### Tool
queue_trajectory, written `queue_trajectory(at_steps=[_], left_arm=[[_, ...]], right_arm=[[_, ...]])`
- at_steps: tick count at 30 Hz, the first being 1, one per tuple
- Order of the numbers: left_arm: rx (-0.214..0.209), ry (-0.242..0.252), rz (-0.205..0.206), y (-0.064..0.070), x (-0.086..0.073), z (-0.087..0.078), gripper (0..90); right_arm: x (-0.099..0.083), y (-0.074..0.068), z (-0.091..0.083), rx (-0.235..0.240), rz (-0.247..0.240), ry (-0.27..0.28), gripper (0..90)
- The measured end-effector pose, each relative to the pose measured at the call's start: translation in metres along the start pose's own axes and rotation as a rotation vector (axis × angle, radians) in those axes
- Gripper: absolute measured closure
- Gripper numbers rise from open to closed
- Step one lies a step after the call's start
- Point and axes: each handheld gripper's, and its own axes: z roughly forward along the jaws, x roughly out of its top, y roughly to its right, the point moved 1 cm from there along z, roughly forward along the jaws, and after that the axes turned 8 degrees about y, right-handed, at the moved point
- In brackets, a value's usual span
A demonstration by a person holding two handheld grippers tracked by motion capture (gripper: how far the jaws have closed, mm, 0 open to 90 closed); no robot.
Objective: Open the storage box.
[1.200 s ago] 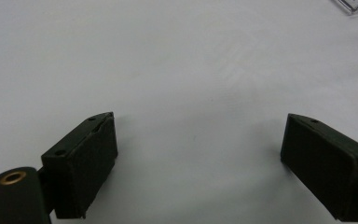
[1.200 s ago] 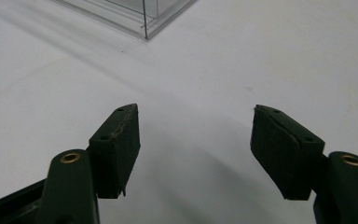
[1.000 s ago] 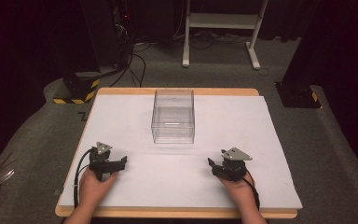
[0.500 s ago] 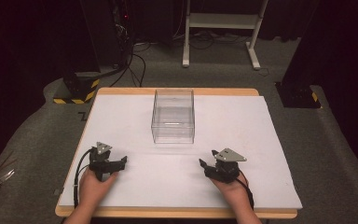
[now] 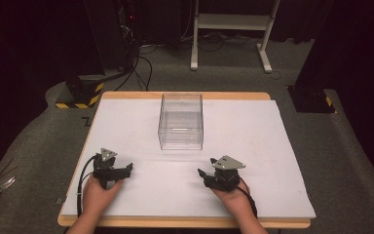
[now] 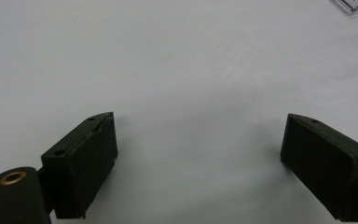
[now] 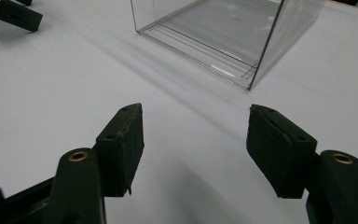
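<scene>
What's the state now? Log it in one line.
left gripper: open, empty | right gripper: open, empty | clear box: empty, untouched | table: white

1. White sheet: flat beneath the left gripper and the right gripper, covering most of the tabletop.
2. Wooden table: its edge shows just behind both grippers.
3. Yellow-and-black striped block: on the floor, well ahead and left of the left gripper.
4. White metal stand: far ahead of the right gripper.
5. Black cables: on the floor, far ahead of the left gripper.
6. Black base: ahead and right of the right gripper.
7. Grey carpet: all around the table.
</scene>
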Motion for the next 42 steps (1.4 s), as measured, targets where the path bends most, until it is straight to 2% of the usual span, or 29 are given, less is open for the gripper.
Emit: queue_trajectory(at_steps=[8, 16, 27, 33, 42], left_arm=[[0.000, 0.001, 0.000, 0.000, 0.000, 0.000, 11.1], [0.000, 0.000, 0.000, 0.000, 0.000, 0.000, 11.1], [0.000, 0.000, 0.001, 0.000, 0.000, 0.000, 11.1], [0.001, 0.000, 0.001, 0.000, 0.000, 0.000, 11.2], [0.000, 0.000, 0.001, 0.000, 0.000, 0.000, 11.2]], right_arm=[[0.010, -0.002, 0.008, 0.015, -0.019, 0.007, 36.5], [0.019, 0.000, 0.022, 0.036, 0.036, 0.018, 38.2], [0.036, 0.001, 0.046, 0.040, 0.056, 0.015, 39.6], [0.043, 0.002, 0.056, 0.035, 0.074, 0.037, 39.8], [0.054, 0.000, 0.068, 0.028, 0.062, 0.064, 37.1]])
